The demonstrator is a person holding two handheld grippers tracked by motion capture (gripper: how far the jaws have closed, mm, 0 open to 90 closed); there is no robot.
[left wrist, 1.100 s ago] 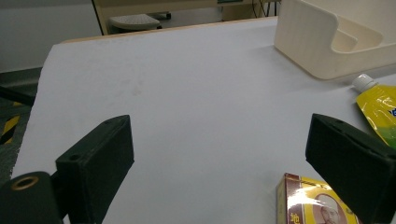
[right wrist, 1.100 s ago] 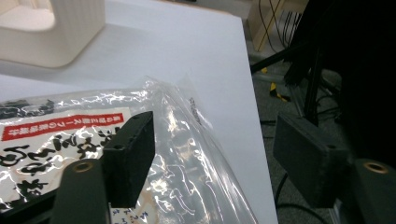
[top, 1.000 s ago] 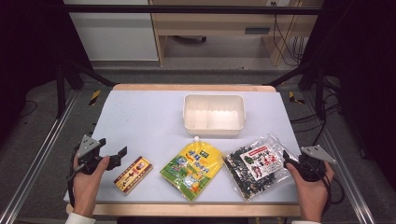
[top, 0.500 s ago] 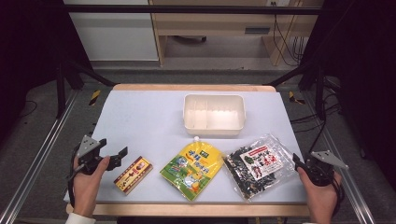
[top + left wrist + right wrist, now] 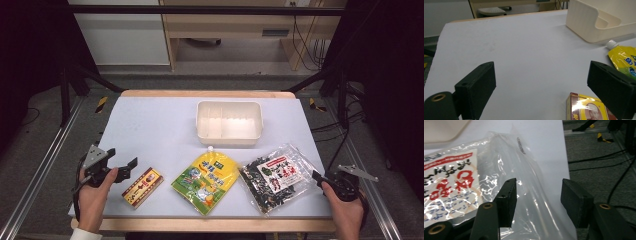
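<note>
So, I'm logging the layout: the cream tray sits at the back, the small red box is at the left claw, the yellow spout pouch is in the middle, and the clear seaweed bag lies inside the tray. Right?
Not quite. The clear seaweed bag lies flat on the table by the right claw, in front of the cream tray, not inside it, as the high view shows. The rest stands.

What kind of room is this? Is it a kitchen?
Probably not a kitchen; it looks like a lab or workshop. A white table sits inside a black metal frame, cables trail on the floor, and a person's hand holds a gripper.
</note>
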